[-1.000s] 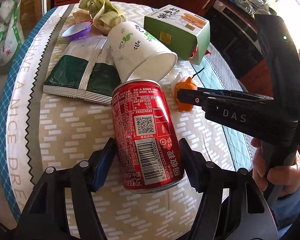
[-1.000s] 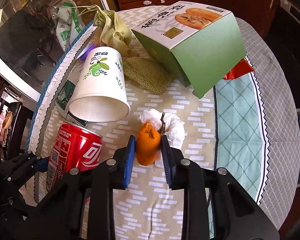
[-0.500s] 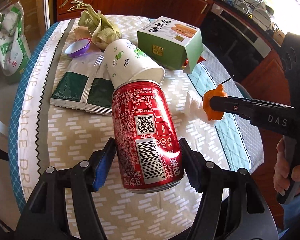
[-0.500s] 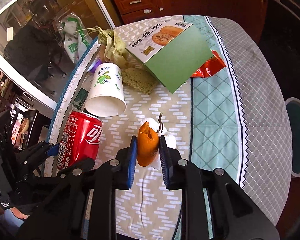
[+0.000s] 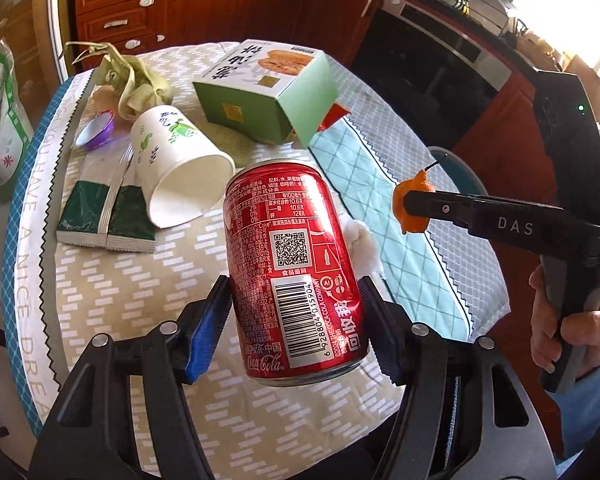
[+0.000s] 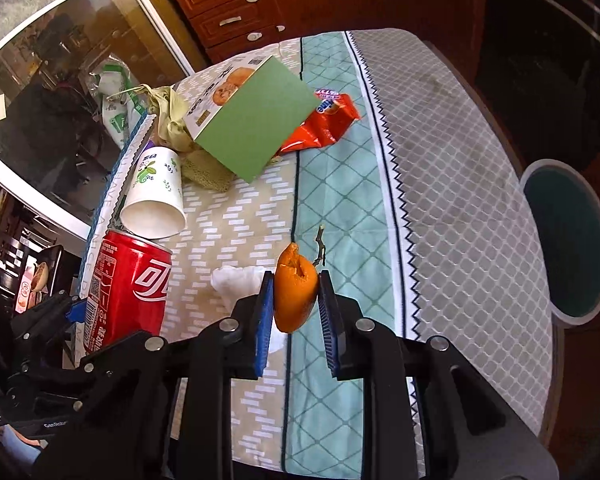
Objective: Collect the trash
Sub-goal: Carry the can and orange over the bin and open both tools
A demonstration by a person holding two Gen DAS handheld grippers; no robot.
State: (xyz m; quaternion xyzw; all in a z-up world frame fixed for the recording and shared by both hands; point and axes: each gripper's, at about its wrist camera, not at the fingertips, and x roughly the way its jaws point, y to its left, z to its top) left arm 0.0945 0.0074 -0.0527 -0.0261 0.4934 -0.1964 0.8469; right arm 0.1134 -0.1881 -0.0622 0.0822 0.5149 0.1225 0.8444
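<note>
While both pieces hang clear above the bench (image 5: 112, 292):
Left gripper (image 5: 296, 316): fingers clamp the red can (image 5: 292, 268) across its body.
Right gripper (image 6: 294, 304): fingers pinch the orange peel (image 6: 294, 290) narrowly.
Bin (image 6: 566, 240): beside the bench, likely destination.
Remaining: paper cup (image 5: 176, 166), green box (image 5: 266, 96).

A shiny red metal can (image 5: 292, 268) is seen. The cup (image 5: 178, 178) is made of smooth paper, and the green box (image 5: 260, 100) of matt card. The table (image 6: 460, 184) is covered with a soft printed cloth. The cupboards (image 5: 204, 4) are made of glossy wood. The peel (image 6: 294, 294) looks rough.
</note>
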